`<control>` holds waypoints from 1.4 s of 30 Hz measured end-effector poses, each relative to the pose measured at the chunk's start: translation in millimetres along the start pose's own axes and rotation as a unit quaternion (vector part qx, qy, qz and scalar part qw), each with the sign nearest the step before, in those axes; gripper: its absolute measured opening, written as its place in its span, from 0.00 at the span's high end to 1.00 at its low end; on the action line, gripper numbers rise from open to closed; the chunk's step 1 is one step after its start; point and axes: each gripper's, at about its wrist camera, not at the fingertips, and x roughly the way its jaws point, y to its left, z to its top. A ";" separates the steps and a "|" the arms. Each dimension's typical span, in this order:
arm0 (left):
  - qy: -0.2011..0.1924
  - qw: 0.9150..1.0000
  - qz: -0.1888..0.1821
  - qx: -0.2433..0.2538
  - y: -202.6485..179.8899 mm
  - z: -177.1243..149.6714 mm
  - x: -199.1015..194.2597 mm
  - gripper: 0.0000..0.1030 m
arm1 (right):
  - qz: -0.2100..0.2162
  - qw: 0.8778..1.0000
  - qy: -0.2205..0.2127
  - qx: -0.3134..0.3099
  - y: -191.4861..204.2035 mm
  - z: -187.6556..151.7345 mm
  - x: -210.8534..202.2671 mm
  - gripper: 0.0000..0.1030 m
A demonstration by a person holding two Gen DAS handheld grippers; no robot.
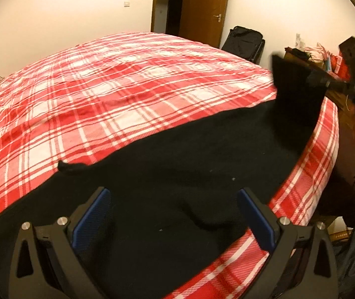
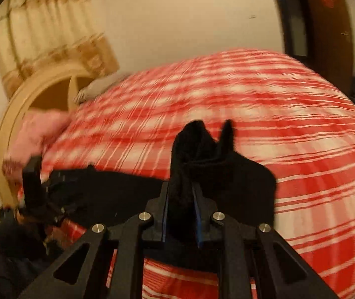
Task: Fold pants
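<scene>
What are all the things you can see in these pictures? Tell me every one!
pants: one, black, spread along the near edge of the bed, one end lifted
bedspread: one, red and white plaid, covering the bed
door: one, brown, open, far wall, red ornament on it
bag: one, black, against the wall beside the door
headboard: one, cream and tan, curved, at the bed's end
left gripper: one, black with blue pads, open above the pants
right gripper: one, black, shut on the lifted end of the pants

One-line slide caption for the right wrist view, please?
Right tongs shut on a bunched end of the black pants above the plaid bed.
</scene>
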 end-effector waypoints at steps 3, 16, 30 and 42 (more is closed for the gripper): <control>0.004 1.000 -0.006 0.005 -4.2 1.6 4.3 0.00 | 0.004 0.998 0.046 -0.033 22.4 -16.7 40.5 0.84; 0.024 0.997 -0.058 0.042 -42.8 27.2 31.0 0.00 | 0.019 0.992 0.110 -0.066 30.1 -46.4 85.1 0.78; 0.056 0.985 -0.163 -0.009 -99.8 69.7 86.1 0.23 | 0.017 1.000 0.016 -0.015 -16.8 -49.9 35.0 0.64; 0.066 0.989 -0.133 -0.013 -111.3 73.4 106.2 0.88 | 0.054 0.998 -0.033 0.028 -37.2 -57.2 23.0 0.63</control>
